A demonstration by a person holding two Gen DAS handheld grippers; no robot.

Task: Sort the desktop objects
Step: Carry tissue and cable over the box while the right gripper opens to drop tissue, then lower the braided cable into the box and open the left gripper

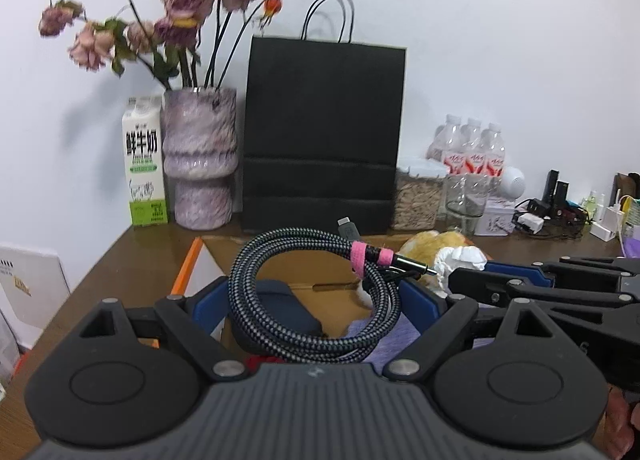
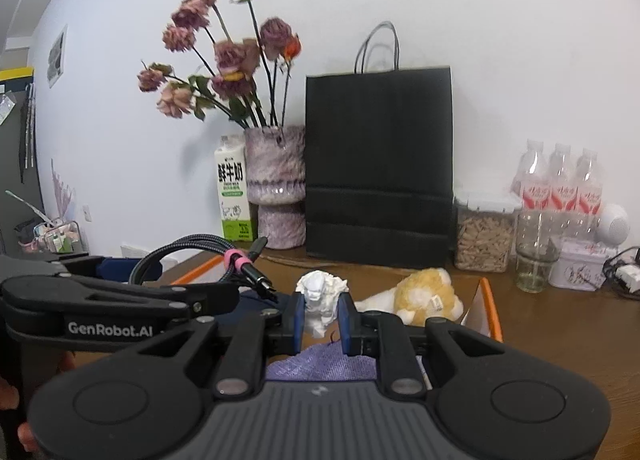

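Observation:
My left gripper point(image 1: 314, 296) is shut on a coiled black-and-white braided cable point(image 1: 256, 300) bound with pink ties; the coil spans the wide gap between its blue pads. The cable hangs above an open cardboard box with an orange rim point(image 1: 188, 264). My right gripper point(image 2: 322, 318) is shut on a crumpled white tissue point(image 2: 320, 296), also above the box point(image 2: 490, 308). In the right wrist view the left gripper point(image 2: 120, 272) and its cable point(image 2: 180, 248) are close by on the left. Inside the box lie a yellow plush toy point(image 2: 424, 296), a purple cloth point(image 2: 320, 364) and a dark blue pouch point(image 1: 280, 300).
Along the wall behind the box stand a milk carton point(image 1: 144, 164), a purple vase of dried roses point(image 1: 200, 164), a black paper bag point(image 1: 324, 132), a grain jar point(image 2: 484, 236), a glass point(image 2: 534, 260), water bottles point(image 2: 560, 180) and a tin point(image 2: 576, 264). Chargers and cords point(image 1: 532, 220) crowd the far right.

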